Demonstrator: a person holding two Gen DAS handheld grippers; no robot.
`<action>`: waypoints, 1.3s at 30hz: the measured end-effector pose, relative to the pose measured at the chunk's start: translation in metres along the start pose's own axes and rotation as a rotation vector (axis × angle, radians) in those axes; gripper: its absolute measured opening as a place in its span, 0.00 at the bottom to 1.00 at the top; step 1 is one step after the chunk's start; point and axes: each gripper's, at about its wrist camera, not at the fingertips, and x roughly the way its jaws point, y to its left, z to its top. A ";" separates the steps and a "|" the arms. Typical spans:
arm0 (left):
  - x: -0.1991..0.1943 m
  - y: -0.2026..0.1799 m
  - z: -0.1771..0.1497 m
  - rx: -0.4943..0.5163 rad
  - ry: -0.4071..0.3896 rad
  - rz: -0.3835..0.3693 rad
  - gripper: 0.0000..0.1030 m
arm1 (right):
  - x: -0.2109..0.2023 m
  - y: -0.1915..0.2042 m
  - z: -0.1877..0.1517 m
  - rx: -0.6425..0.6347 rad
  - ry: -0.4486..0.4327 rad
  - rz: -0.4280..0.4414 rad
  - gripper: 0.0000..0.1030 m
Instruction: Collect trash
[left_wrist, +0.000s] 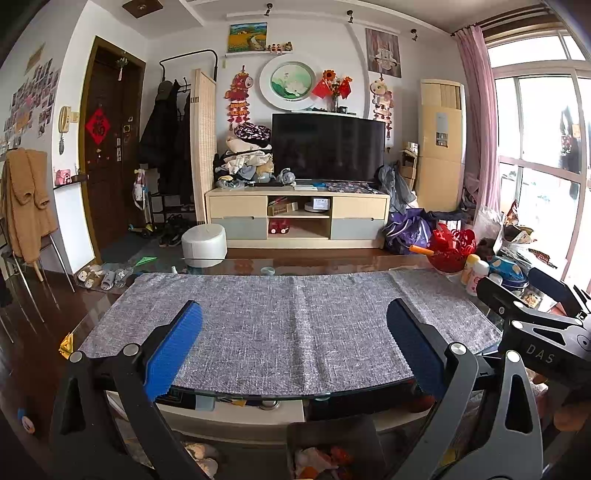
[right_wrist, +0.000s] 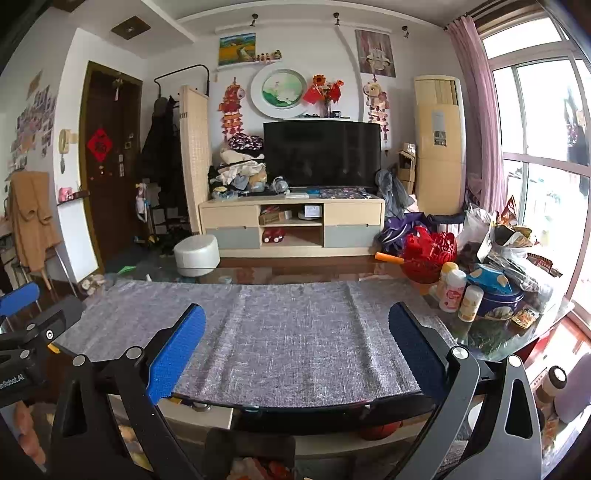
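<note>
My left gripper (left_wrist: 293, 321) is open and empty, its blue pads wide apart above the near edge of a grey cloth mat (left_wrist: 288, 325) on a glass table. My right gripper (right_wrist: 297, 325) is also open and empty over the same mat (right_wrist: 288, 339). The right gripper's body shows at the right of the left wrist view (left_wrist: 535, 325), and the left gripper's body at the left of the right wrist view (right_wrist: 33, 339). A dark bin with crumpled wrappers (left_wrist: 325, 454) sits below the table's near edge; it also shows in the right wrist view (right_wrist: 255, 461).
At the table's right end stand a red basket (right_wrist: 428, 258), small white bottles (right_wrist: 452, 290), a blue tin (right_wrist: 498, 295) and plastic bags of snacks (right_wrist: 509, 243). Beyond the table are a white stool (left_wrist: 203, 242), a TV cabinet (left_wrist: 295, 214) and slippers (left_wrist: 99, 277) on the floor.
</note>
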 end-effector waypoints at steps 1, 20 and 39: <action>0.000 0.000 0.000 -0.001 0.001 0.000 0.92 | 0.000 0.000 0.000 0.002 0.002 0.004 0.97; -0.002 0.003 0.002 -0.003 0.002 0.004 0.92 | 0.003 -0.001 -0.006 0.008 0.017 0.007 0.97; -0.002 0.001 0.002 -0.002 0.003 0.005 0.92 | 0.007 -0.002 -0.007 0.009 0.022 0.004 0.97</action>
